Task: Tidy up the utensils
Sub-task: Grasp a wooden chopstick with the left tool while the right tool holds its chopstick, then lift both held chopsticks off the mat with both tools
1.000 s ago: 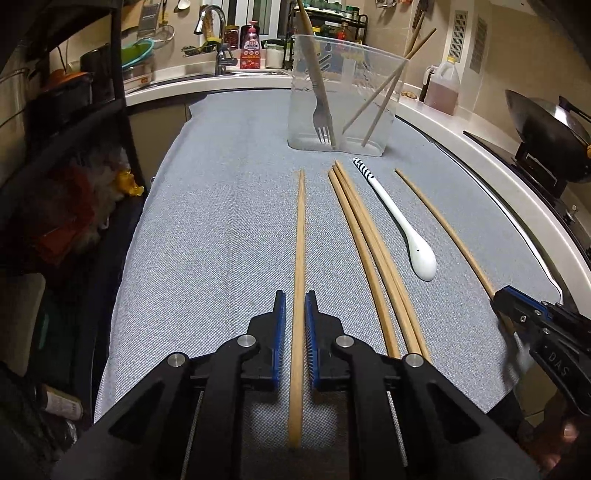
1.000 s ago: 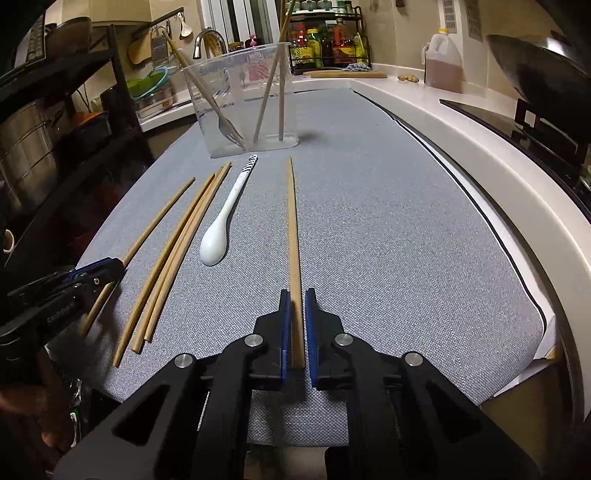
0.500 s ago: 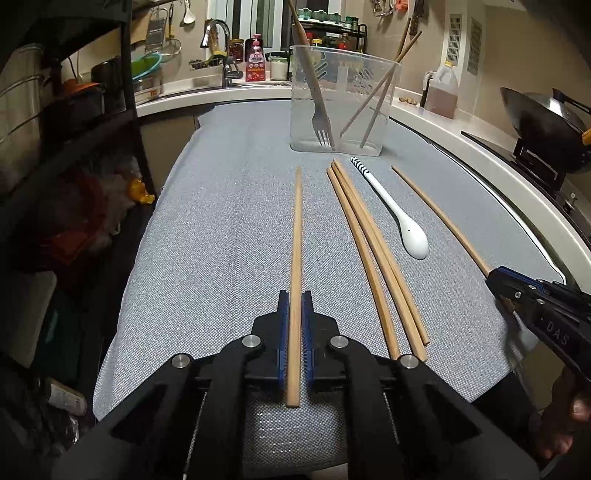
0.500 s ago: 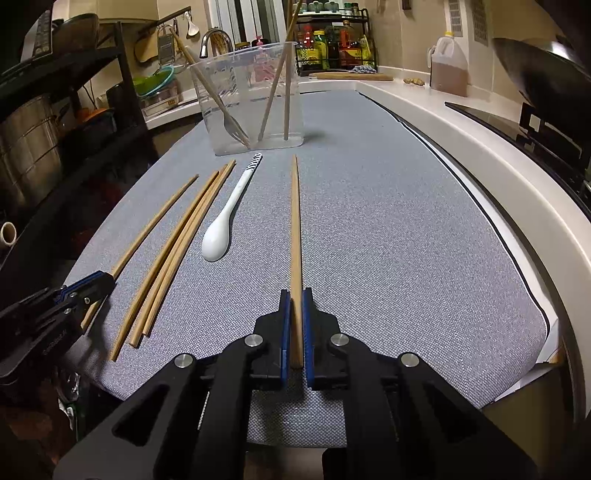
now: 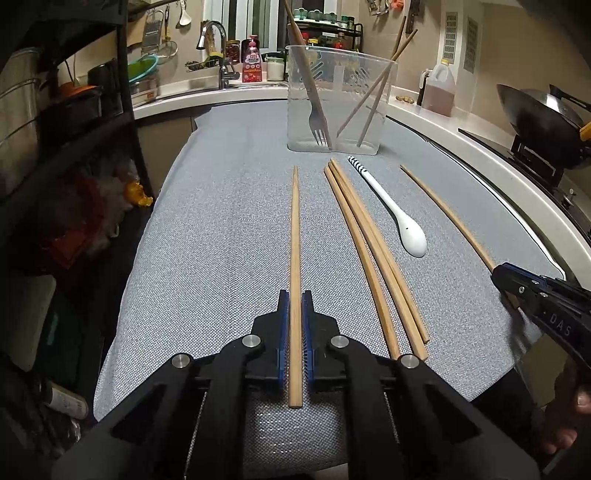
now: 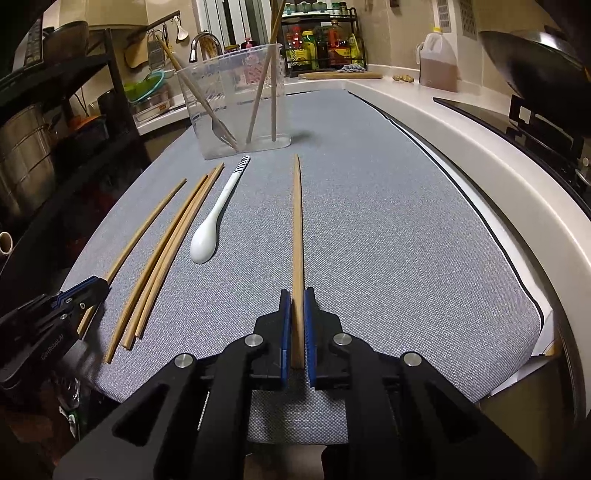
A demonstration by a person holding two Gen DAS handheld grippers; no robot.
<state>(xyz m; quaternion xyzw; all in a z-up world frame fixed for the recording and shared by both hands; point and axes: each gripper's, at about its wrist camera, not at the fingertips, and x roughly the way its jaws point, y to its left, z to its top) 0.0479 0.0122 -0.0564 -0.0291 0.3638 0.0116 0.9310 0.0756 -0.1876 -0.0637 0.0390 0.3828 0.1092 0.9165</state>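
the left gripper [image 5: 295, 295] and right gripper [image 6: 294, 293] each pinch a chopstick [image 5: 294, 236] [image 6: 297, 221] pointing to 12 o'clock on the grey mat [image 5: 221, 240], clear holder [image 5: 338, 99] beyond.

Both tongs: left tongs [image 5: 295, 306] and right tongs [image 6: 296, 306] have black angular arms, blue ribbed pads, silver round screws at 10 and 2 o'clock; white lettering on side.

A curved cream countertop [image 5: 461, 136] rings a grey woven mat [image 5: 221, 229]. Left of the mat stands a dark metal shelving rack [image 5: 110, 122]; behind it a chrome tap [image 5: 216, 40] below a window [image 5: 240, 18]; right, a black wok [image 5: 543, 114] against beige walls
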